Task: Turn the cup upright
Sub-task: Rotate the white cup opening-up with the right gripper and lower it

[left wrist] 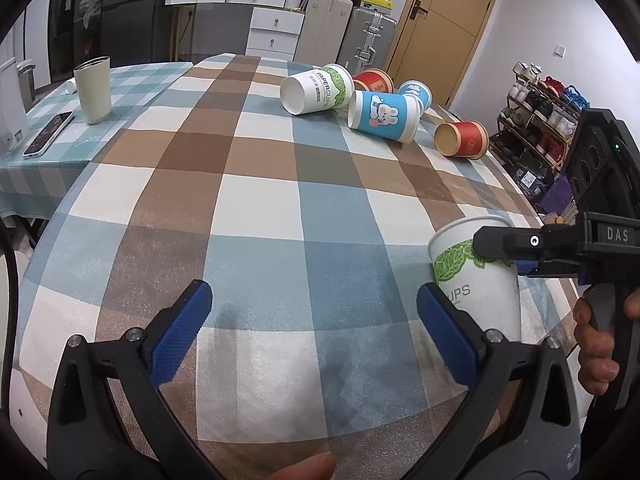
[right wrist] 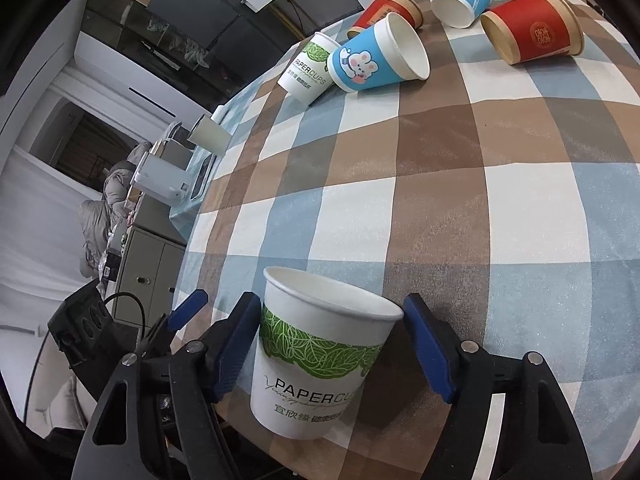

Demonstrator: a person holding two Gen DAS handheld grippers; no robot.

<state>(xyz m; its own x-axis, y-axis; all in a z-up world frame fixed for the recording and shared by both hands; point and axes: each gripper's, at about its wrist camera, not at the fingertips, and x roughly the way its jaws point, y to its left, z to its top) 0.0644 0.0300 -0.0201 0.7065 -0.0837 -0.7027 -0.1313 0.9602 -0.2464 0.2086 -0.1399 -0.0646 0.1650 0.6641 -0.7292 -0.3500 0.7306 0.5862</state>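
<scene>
- A checked tablecloth [left wrist: 260, 208] covers the table; five paper cups lie tipped over at its far side.
- Near right, a white leaf-print cup [right wrist: 320, 352] stands mouth up, long axis vertical.
- The right gripper [right wrist: 332, 344] brackets this cup; whether its pads press the cup or sit slightly apart, I cannot tell.
- The left gripper [left wrist: 314, 330] hangs spread and empty, just left of the cup.

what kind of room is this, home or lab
Most likely a lived-in home, a dining or spare room: a checked tablecloth on the table, stacked suitcases beside a white drawer unit, and a shoe rack near the door.
</scene>
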